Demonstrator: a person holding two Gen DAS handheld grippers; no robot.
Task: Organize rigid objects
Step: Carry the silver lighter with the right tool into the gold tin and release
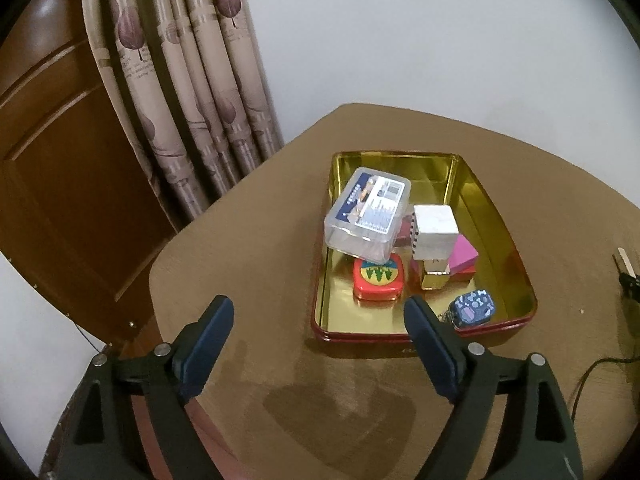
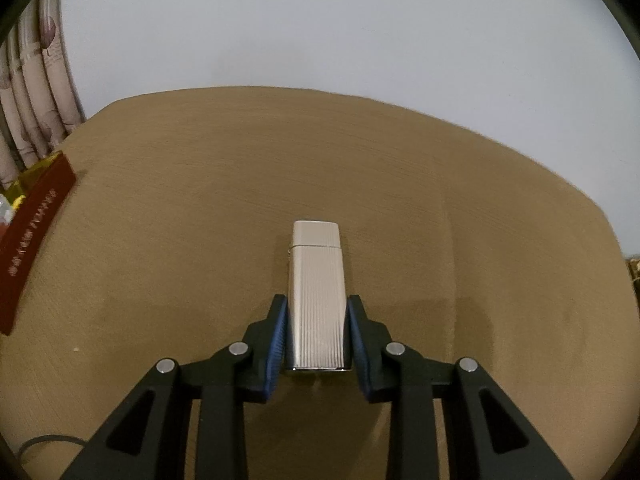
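A red tin (image 1: 516,236) with a gold inside sits on the brown table. In it lie a clear plastic case (image 1: 366,212), a white cube (image 1: 434,226), a pink block (image 1: 464,258), a gold block (image 1: 434,278), a red flat tin (image 1: 378,278) and a blue keychain charm (image 1: 472,308). My left gripper (image 1: 320,316) is open and empty, above the table at the tin's near left corner. My right gripper (image 2: 316,312) is shut on a ribbed silver lighter (image 2: 317,292), which points away from me, low over the table.
The tin's red side (image 2: 32,240) shows at the left edge of the right wrist view. A curtain (image 1: 180,80) and a wooden door (image 1: 60,160) stand behind the table's left side. A black cable (image 1: 596,372) lies at the right.
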